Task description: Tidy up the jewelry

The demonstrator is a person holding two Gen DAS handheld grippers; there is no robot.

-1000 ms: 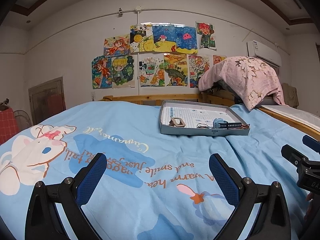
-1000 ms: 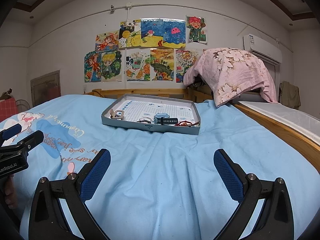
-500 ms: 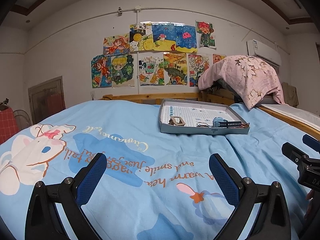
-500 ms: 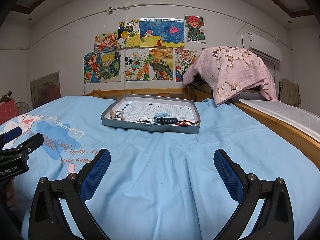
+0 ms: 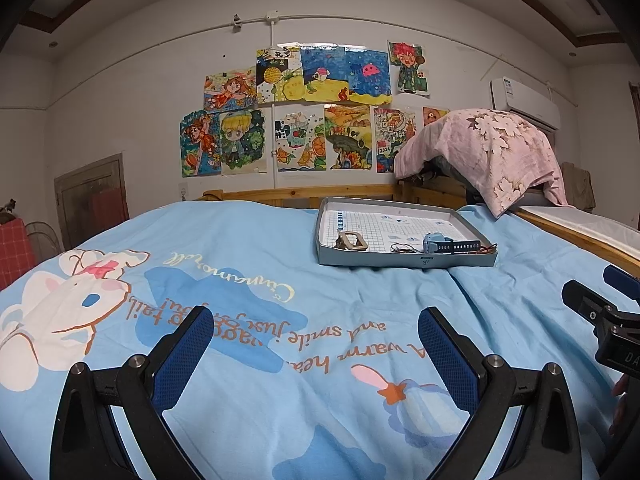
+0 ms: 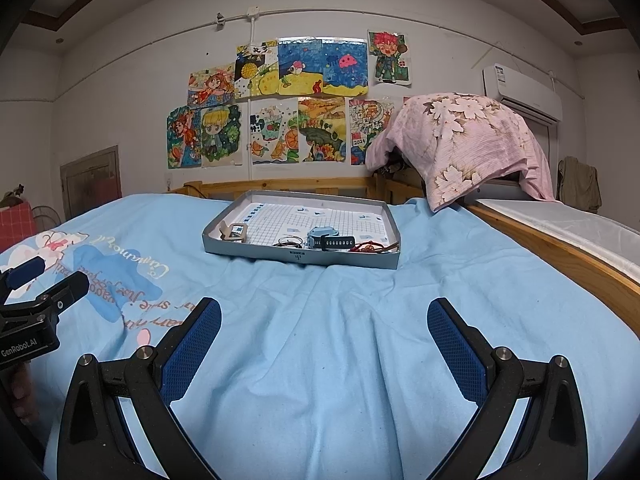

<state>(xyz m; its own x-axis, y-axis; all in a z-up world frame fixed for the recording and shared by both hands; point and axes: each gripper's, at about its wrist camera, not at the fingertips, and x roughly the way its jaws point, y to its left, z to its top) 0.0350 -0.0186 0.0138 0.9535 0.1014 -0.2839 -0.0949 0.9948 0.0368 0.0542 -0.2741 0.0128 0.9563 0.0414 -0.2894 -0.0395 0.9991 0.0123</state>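
a shallow grey tray (image 6: 300, 258) is seen resting on the light blue bedspread (image 6: 340, 340), toward the wooden headboard (image 6: 280, 184), and everything else can be placed from it. inside the tray, against its near wall, a beige buckle-like piece (image 6: 234, 232) is set at the left end, thin dark rings (image 6: 289, 242) lie near the middle, a blue watch with a dark strap (image 6: 326, 239) is found just right of the rings, and a red cord bracelet (image 6: 370, 247) is laid at the right end. the same pieces are shown in the left wrist view, where the tray (image 5: 400, 261) is seen further to the right. well in front of the tray, the right gripper (image 6: 324, 338) is held above the bedspread with its jaws spread wide and nothing between them. the left gripper (image 5: 316, 346) is likewise held short of the tray, jaws wide apart and empty, over the printed lettering (image 5: 280, 328). beyond the tray, coloured drawings (image 6: 280, 100) are pinned to the wall, and a pink floral cloth (image 6: 460, 144) is draped to the right of it.
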